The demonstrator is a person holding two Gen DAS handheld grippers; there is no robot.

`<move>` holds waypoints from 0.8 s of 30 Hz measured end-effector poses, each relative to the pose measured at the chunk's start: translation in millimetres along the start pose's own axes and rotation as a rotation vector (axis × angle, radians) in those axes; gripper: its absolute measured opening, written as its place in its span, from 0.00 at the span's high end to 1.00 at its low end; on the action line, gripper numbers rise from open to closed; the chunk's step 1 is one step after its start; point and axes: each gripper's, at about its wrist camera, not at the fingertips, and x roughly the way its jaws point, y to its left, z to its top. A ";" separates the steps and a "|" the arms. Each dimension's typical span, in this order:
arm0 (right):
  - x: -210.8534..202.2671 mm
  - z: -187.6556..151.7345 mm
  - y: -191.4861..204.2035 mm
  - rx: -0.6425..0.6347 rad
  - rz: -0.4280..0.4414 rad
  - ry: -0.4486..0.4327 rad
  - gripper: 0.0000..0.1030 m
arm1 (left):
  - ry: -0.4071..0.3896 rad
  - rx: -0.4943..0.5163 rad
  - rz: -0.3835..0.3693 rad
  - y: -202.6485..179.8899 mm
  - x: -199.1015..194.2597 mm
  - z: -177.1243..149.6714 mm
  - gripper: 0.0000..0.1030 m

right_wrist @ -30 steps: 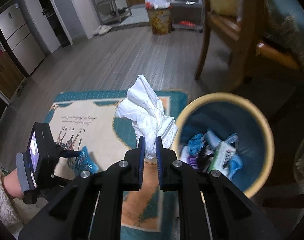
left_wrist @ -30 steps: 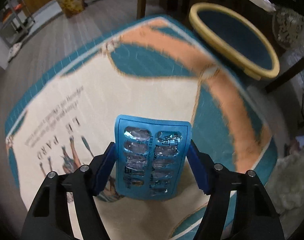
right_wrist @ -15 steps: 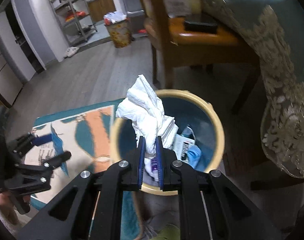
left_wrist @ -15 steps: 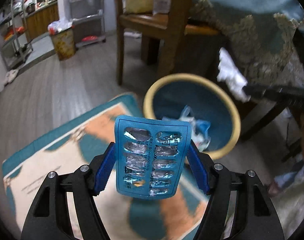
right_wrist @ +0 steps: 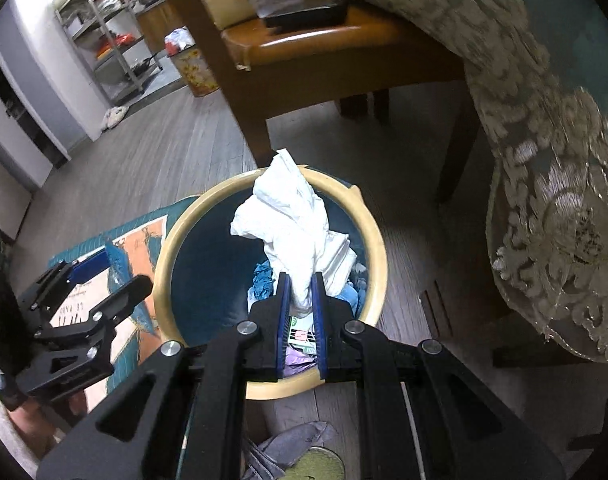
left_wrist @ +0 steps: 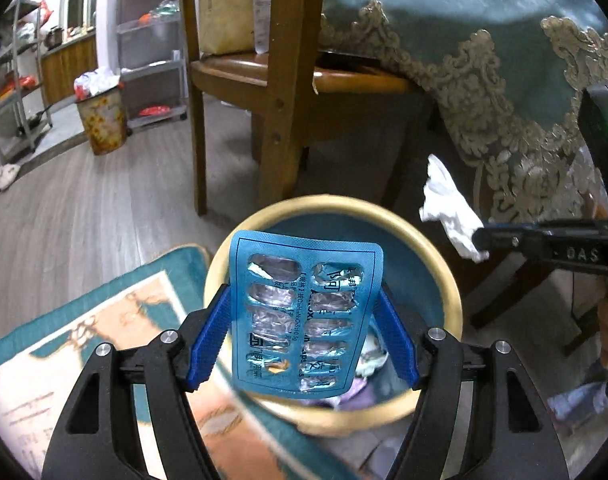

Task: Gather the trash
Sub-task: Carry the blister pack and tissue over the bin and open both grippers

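While the left tongs point(left_wrist: 304, 332) clamp a blister pack point(left_wrist: 304, 316), the right tongs point(right_wrist: 300, 300) pinch crumpled tissue point(right_wrist: 299, 224). Both hover over the bin's rim point(right_wrist: 163, 248).

Home: wooden chair point(left_wrist: 275, 92), rug point(left_wrist: 103, 340) (kitchen shelves point(right_wrist: 111, 40) behind).

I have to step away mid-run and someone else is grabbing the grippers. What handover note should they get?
Left gripper: shut on the blue blister pack, held in front of the bin.
Right gripper: shut on the white tissue wad, above the bin's opening.
Trash bin: on the floor by the rug, already holding wrappers.
Done: both pieces picked up and brought to the bin.
Left: drop both in.
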 end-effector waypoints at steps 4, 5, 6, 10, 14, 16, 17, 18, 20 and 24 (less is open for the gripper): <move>1.7 1.8 -5.1 0.020 0.012 -0.001 0.90 | -0.026 -0.024 -0.016 -1.5 11.0 4.6 0.31; 2.0 1.8 -6.5 0.019 0.012 -0.001 0.90 | -0.027 -0.027 -0.020 -2.3 13.8 5.2 0.29; 3.0 0.9 -7.1 0.017 0.010 0.003 0.90 | -0.027 -0.028 -0.018 -3.1 15.8 5.8 0.27; 7.7 2.0 -6.0 0.021 0.009 0.012 0.90 | -0.027 -0.039 -0.017 -0.6 17.0 6.3 0.24; 12.8 6.5 2.0 0.013 0.012 0.009 0.90 | -0.035 -0.056 -0.009 10.7 7.0 6.3 0.20; 14.7 7.1 9.0 -0.004 0.011 0.011 0.90 | -0.045 -0.063 0.002 18.4 -1.7 6.7 0.20; 15.7 7.9 13.5 -0.012 0.013 0.011 0.90 | -0.048 -0.067 0.006 21.8 -5.6 6.7 0.20; 16.5 8.5 17.2 -0.018 0.014 0.010 0.90 | -0.051 -0.071 0.009 25.5 -9.7 6.5 0.20; 18.1 10.8 27.1 -0.034 0.020 0.008 0.85 | -0.055 -0.077 0.026 33.8 -19.5 6.3 0.20; 18.5 10.0 38.0 -0.059 0.027 0.004 0.50 | -0.062 -0.074 0.055 48.7 -41.9 3.5 0.20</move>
